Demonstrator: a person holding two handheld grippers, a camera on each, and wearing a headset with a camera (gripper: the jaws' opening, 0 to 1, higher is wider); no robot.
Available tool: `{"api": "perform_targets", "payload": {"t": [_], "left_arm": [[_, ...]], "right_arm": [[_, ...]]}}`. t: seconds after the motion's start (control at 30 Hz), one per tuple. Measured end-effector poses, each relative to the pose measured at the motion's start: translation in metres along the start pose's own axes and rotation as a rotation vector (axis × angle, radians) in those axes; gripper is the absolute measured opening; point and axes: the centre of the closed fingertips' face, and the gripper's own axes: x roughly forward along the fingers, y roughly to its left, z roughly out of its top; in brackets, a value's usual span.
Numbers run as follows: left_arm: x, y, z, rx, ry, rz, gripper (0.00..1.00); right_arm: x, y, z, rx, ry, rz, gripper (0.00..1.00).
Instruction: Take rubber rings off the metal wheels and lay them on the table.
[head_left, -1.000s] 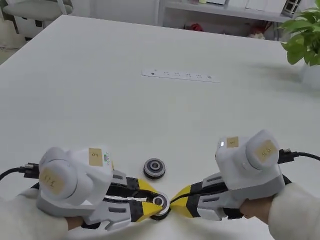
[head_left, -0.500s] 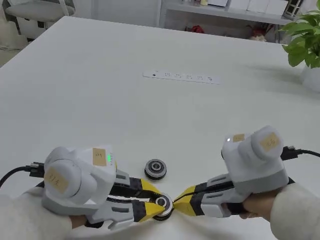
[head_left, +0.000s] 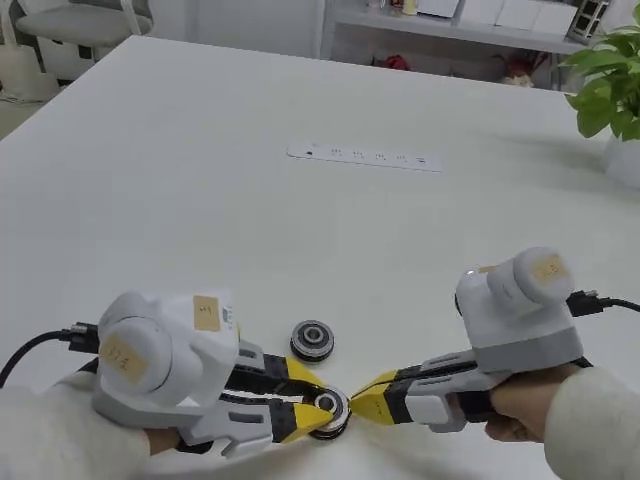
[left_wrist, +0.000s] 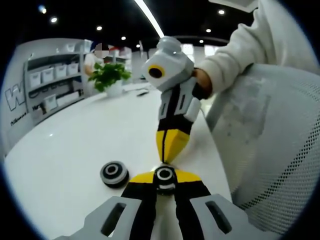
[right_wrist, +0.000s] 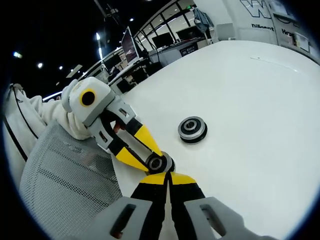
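- Jaws of the left gripper (left_wrist: 165, 178) are clamped on a small silver metal wheel (left_wrist: 165, 174), held low at the white table's (head_left: 200, 150) near edge.
- Right gripper (right_wrist: 167, 176) jaws are pressed together at its black rubber ring (head_left: 342, 412); I cannot tell if they have any rubber.
- Hold the wheel steady and peel outward.

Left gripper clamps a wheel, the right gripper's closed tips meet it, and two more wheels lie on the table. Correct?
No: one more wheel lies on the table, not two, as the head view shows. The rest holds.
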Motion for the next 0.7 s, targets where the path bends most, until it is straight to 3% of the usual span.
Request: {"api": "perform_targets", "payload": {"t": [0.27,0.7], "left_arm": [[0.003,-0.001,0.002,0.006,-0.001,-0.011,0.14],[0.018,-0.001,0.009,0.047,0.066,-0.085,0.14]], "right_arm": [[-0.003,-0.002,-0.001,0.036,-0.001,0.008,0.0],[-0.011,-0.011,0.0,0.068,-0.005,0.0,0.0]]}}
